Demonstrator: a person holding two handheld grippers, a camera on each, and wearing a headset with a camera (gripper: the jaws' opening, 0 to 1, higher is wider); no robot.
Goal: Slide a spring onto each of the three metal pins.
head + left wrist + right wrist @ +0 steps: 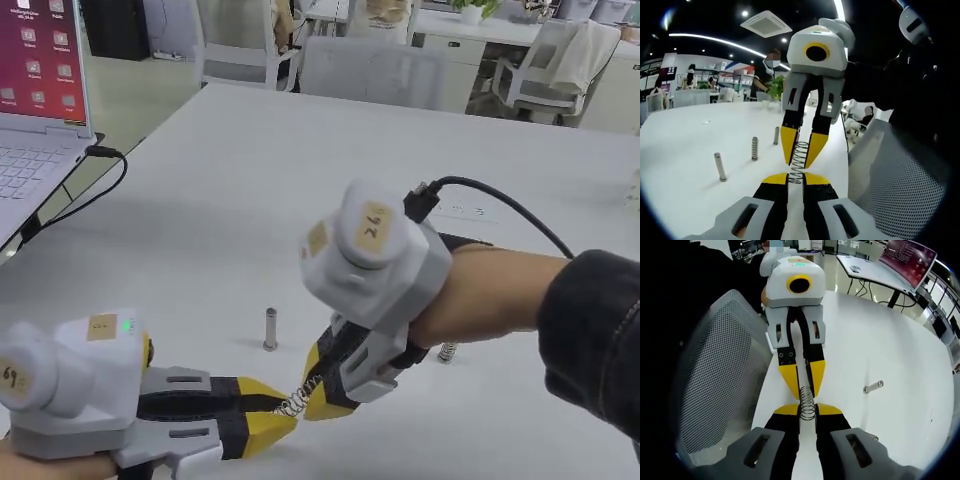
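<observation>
— Room to move?
— The broad white desk (pixel 300 170) lies open ahead, with an open silver laptop (pixel 30 150) at its left edge.
— Grippers?
— The left gripper (pixel 796 178) and right gripper (pixel 807 410) face each other, each pinching one end of the coiled steel spring (pixel 799 155).
— Pins?
— A bare grey metal pin (pixel 270 330) stands just beyond. The left gripper view adds a spring-covered pin (pixel 754 148) and a third pin (pixel 776 135).

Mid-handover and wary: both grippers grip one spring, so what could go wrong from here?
The left gripper and right gripper each pinch an end of the small coiled metal spring; pulling may stretch it, or it may flick away on release.
The bare upright steel pin stands near the right gripper; a swing could knock it.
</observation>
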